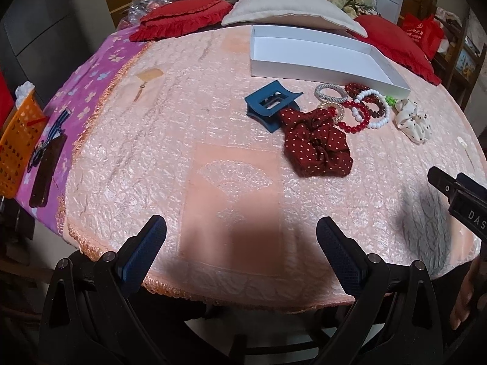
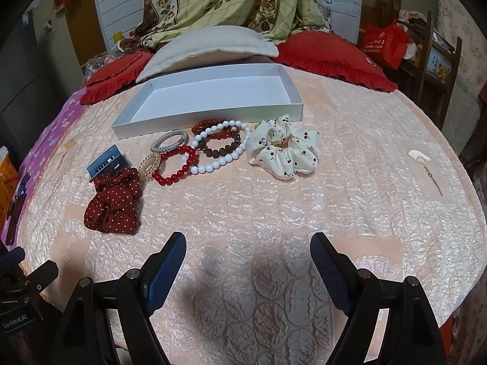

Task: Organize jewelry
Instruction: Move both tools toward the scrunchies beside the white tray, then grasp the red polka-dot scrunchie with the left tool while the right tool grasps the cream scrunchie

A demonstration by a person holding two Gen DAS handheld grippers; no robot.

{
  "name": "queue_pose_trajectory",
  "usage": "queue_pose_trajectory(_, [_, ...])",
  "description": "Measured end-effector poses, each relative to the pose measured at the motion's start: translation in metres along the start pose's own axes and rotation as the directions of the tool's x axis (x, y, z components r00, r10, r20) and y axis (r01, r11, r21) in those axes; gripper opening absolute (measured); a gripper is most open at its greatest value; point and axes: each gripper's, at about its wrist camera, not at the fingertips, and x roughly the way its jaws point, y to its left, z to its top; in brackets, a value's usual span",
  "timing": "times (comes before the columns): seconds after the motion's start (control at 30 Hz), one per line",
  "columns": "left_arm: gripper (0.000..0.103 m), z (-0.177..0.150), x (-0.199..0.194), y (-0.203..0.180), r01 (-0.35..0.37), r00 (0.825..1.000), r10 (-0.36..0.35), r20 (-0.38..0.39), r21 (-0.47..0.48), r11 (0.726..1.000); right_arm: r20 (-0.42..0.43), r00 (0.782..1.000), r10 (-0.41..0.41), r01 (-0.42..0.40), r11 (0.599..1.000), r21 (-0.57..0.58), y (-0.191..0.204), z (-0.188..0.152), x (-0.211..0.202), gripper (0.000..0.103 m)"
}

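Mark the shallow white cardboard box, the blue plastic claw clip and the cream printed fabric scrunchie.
Shallow white cardboard box (image 2: pixel 194 123): right wrist view, front wall.
Blue plastic claw clip (image 1: pixel 269 103): left wrist view, top frame.
Cream printed fabric scrunchie (image 2: pixel 292 159): right wrist view, front ruffle.

Both tongs (image 1: pixel 242 243) (image 2: pixel 248 258) wide apart, empty

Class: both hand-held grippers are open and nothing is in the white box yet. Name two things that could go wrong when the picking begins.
1. The white bead bracelet, brown bead bracelet and red bead bracelet overlap, so lifting one may drag the others.
2. The dark red dotted scrunchie lies against the blue plastic hair claw; a grab by the left hand-held gripper might catch both.
The shallow white cardboard box looks light and may slide.
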Motion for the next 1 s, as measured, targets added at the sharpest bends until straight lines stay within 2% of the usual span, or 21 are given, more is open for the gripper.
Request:
queue_pose_trajectory(0.23, [0.099,0.001,0.001,-0.007,-0.026,0.999,0.025,0.034,0.04,0.999,0.011,1.0,-0.017,0.017,0.999,0.046,-0.021,0.006,0.004,0.082])
queue_pose_trajectory(0.33, [0.099,0.003,0.006,-0.01,-0.044,0.999,0.042,0.026,0.07,0.997,0.019,1.0,-0.017,0.016,0.998,0.064,-0.033,0.009,0.005,0.082])
queue_pose_trajectory(0.47, [0.099,0.013,0.013,-0.01,0.02,0.999,-0.018,-0.027,0.06,0.998,0.025,1.0,0.0,-0.001,0.999,0.044,-0.046,0.018,0.009,0.082])
queue_pose_trajectory(0.5, [0.099,0.019,0.014,-0.009,0.056,0.998,-0.054,-0.036,0.057,0.997,0.026,1.0,0.008,-0.009,0.999,0.042,-0.05,0.021,0.011,0.082])
queue_pose_trajectory(0.63, [0.099,0.042,0.021,-0.014,0.13,0.991,-0.129,-0.023,0.051,0.99,0.012,1.0,0.021,-0.022,0.999,0.041,-0.065,0.03,0.021,0.082])
queue_pose_trajectory(0.73, [0.099,0.054,0.033,-0.02,0.155,0.988,-0.154,-0.025,0.047,0.987,0.018,0.998,0.053,-0.054,0.997,0.047,-0.073,0.034,0.025,0.082])
queue_pose_trajectory(0.8, [0.099,0.058,0.04,-0.025,0.162,0.987,-0.161,-0.025,0.052,0.985,0.016,0.999,0.037,-0.038,0.998,0.042,-0.076,0.039,0.033,0.082])
queue_pose_trajectory(1.0, [0.089,0.062,0.067,-0.038,0.17,0.984,-0.167,-0.055,0.056,0.984,0.007,0.998,0.06,-0.06,0.997,0.042,-0.076,0.056,0.058,0.082])
